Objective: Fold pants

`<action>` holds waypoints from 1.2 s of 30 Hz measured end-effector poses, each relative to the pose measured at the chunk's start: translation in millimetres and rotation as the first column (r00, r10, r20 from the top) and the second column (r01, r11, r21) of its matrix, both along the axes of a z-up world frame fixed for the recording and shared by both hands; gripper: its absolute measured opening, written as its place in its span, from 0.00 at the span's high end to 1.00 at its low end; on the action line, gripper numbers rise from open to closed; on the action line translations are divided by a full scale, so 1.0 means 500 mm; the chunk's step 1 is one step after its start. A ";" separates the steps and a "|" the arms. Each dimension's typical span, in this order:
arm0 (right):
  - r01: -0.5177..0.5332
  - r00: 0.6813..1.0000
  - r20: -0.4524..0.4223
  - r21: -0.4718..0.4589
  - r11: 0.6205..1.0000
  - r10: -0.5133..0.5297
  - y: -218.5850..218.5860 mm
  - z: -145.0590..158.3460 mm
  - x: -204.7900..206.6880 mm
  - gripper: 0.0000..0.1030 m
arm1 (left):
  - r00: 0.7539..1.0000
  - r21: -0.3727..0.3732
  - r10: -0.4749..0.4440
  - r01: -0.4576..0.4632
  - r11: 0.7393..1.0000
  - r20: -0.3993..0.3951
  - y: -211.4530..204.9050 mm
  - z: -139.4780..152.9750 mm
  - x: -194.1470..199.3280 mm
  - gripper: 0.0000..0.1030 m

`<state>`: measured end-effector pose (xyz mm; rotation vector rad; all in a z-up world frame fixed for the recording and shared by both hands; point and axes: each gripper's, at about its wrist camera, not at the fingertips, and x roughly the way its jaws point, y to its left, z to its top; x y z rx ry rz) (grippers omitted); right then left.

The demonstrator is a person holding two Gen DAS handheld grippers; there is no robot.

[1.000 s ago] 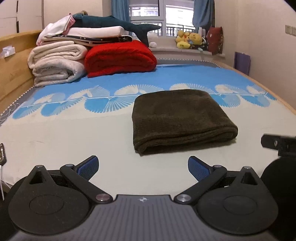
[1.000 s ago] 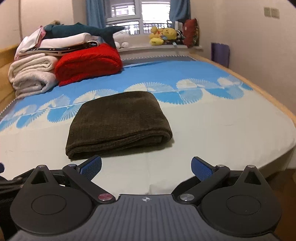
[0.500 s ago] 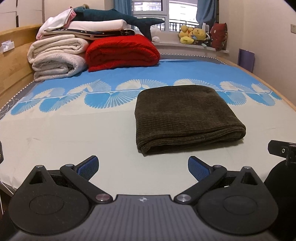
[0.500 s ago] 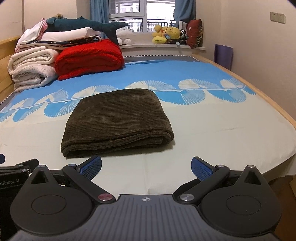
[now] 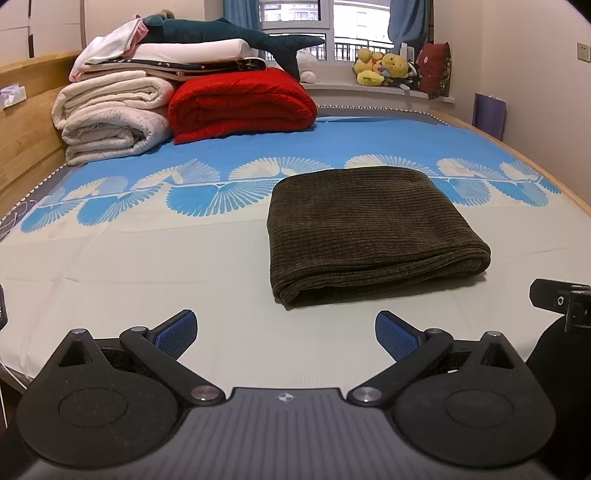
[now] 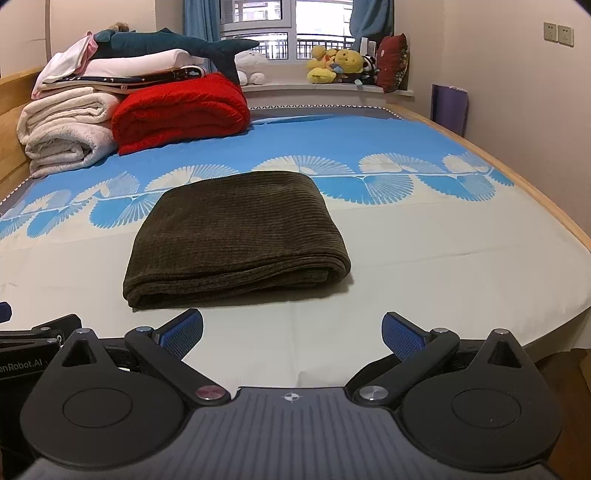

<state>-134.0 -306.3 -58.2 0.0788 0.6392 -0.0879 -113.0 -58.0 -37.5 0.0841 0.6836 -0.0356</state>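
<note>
The dark olive corduroy pants (image 5: pixel 365 229) lie folded into a thick rectangle on the bed (image 5: pixel 147 280), folded layers facing me. They also show in the right wrist view (image 6: pixel 236 236). My left gripper (image 5: pixel 286 334) is open and empty, hovering in front of the pants and to their left. My right gripper (image 6: pixel 291 334) is open and empty, in front of the pants and to their right. Neither gripper touches the cloth. Part of the right gripper's body (image 5: pixel 561 302) shows at the right edge of the left wrist view.
Folded white blankets (image 5: pixel 110 118), a red blanket (image 5: pixel 240 103) and a shark plush (image 5: pixel 236 35) are stacked at the bed's far left. Stuffed toys (image 5: pixel 384 68) sit on the windowsill. A wooden headboard (image 5: pixel 22 122) runs along the left, and the bed's edge (image 6: pixel 546 332) drops at right.
Both grippers have pulled back a little and tilted up, so the pants sit slightly farther away in both views. Both stay open. The pants have not moved.
</note>
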 end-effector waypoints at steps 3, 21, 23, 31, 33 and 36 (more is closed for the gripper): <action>0.000 1.000 -0.005 -0.002 1.000 0.000 0.002 -0.002 0.002 0.01 | 1.000 -0.001 0.003 -0.003 1.000 -0.001 0.001 -0.002 -0.001 0.00; -0.012 1.000 -0.014 -0.025 1.000 0.011 0.006 -0.006 0.005 0.01 | 1.000 0.001 0.004 -0.004 1.000 0.001 0.001 -0.002 -0.002 0.00; -0.012 1.000 -0.014 -0.025 1.000 0.012 0.007 -0.006 0.005 0.01 | 1.000 0.001 0.002 -0.002 1.000 0.002 0.003 -0.002 -0.001 0.00; -0.013 1.000 -0.014 -0.025 1.000 0.013 0.007 -0.007 0.005 0.01 | 1.000 0.002 0.001 -0.001 1.000 0.002 0.001 -0.002 -0.003 0.00; -0.013 1.000 -0.013 -0.026 1.000 0.012 0.007 -0.006 0.006 0.01 | 1.000 0.002 0.001 -0.001 1.000 0.002 0.000 -0.002 -0.003 0.00; -0.011 1.000 -0.014 -0.025 1.000 0.011 0.008 -0.006 0.006 0.01 | 1.000 0.004 -0.003 0.003 1.000 0.003 0.000 -0.002 -0.003 0.00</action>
